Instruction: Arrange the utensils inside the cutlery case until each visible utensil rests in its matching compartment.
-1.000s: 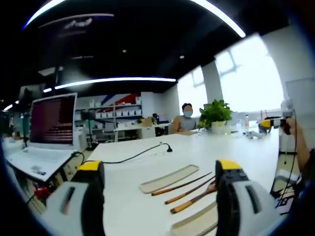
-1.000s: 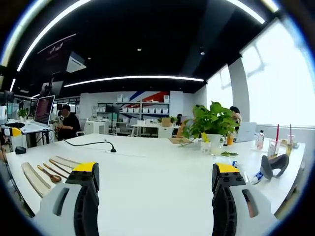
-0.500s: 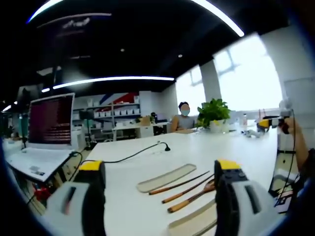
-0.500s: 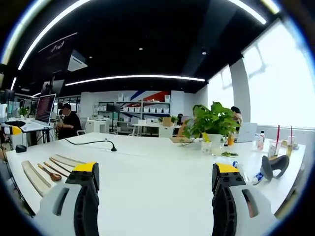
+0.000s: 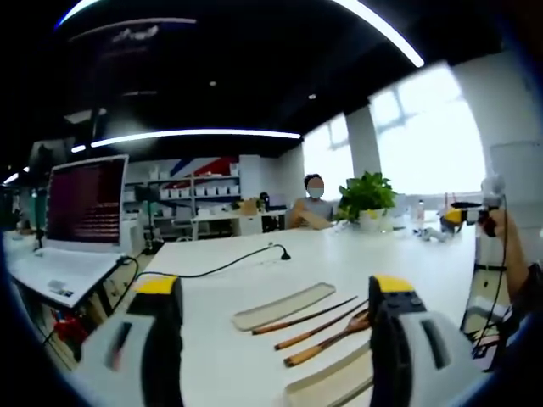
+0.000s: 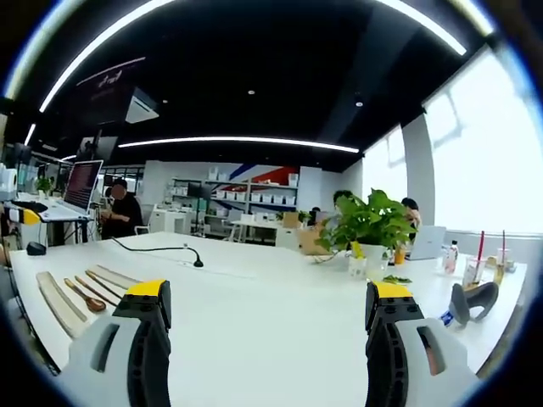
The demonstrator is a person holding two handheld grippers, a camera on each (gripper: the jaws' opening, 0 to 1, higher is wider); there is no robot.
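Wooden utensils lie in a row on the white table (image 5: 254, 373): a spoon (image 5: 327, 339) and two chopsticks (image 5: 305, 315), with one pale case half (image 5: 284, 306) beyond them and another (image 5: 327, 386) nearer. The left gripper (image 5: 276, 339) and right gripper (image 6: 267, 339) both hang wide open, holding nothing. In the last second only the cameras drifted a little; I think nothing on the table moved. So sorting has not begun. Far off stands a laptop (image 5: 81, 208).
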